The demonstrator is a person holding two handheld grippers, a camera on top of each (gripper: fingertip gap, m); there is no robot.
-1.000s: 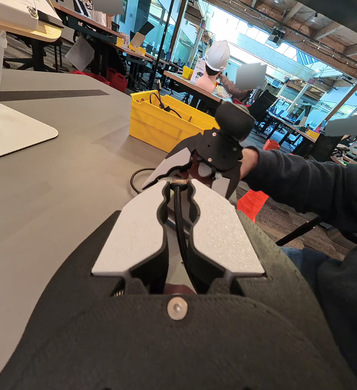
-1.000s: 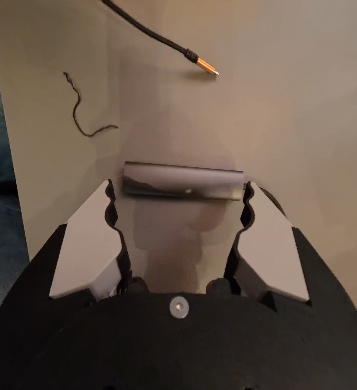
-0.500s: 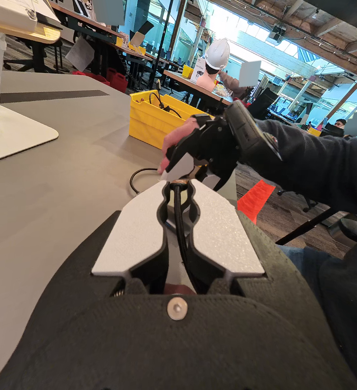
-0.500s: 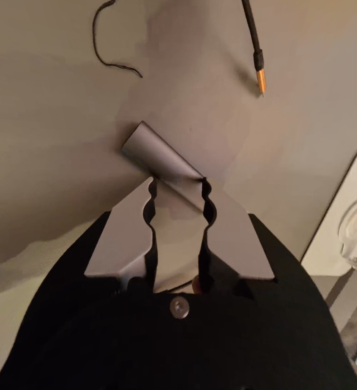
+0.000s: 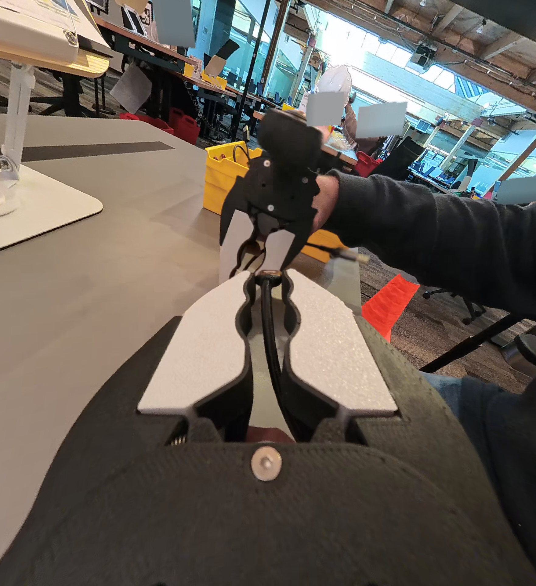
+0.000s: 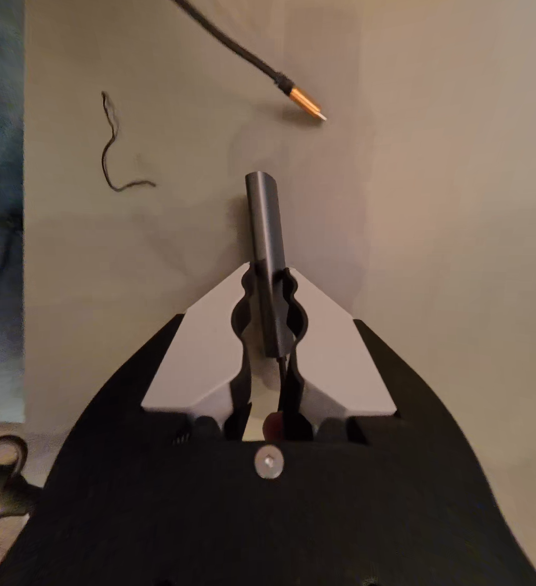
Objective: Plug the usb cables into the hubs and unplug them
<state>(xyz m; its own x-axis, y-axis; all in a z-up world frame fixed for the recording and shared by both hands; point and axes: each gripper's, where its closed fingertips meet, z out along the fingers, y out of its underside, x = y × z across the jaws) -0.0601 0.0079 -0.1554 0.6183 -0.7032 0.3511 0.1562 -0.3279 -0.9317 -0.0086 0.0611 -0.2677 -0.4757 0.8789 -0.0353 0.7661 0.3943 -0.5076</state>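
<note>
Right wrist view showed the right gripper (image 6: 268, 272) clamped on the hub (image 6: 265, 241), a dark grey bar that stood lengthwise between the fingers (image 6: 203, 345) and reached out past their tips over the table (image 6: 434, 222). The hub's own thin lead left its near end and dropped back between the jaws. Ahead and to the right of the hub's far end, apart from it, hung the cable (image 6: 228, 41) with its gold plug (image 6: 304, 103) aimed down and right, a soft shadow beneath the plug. A loose black thread (image 6: 111, 142) lay on the table to the left.

Left wrist view showed the left gripper (image 5: 268, 276) closed on that black cable (image 5: 270, 320), which ran up the gap between the fingers (image 5: 206, 345) to a collar at their tips. Just beyond, the right gripper (image 5: 254, 266) pointed downward, held by a hand (image 5: 323, 203) in a dark sleeve (image 5: 434, 234). Another plug (image 5: 352, 256) stuck out to its right. A yellow bin (image 5: 225, 180) sat on the table (image 5: 86, 301) behind it, and a white stand (image 5: 16, 152) stood at the far left.
</note>
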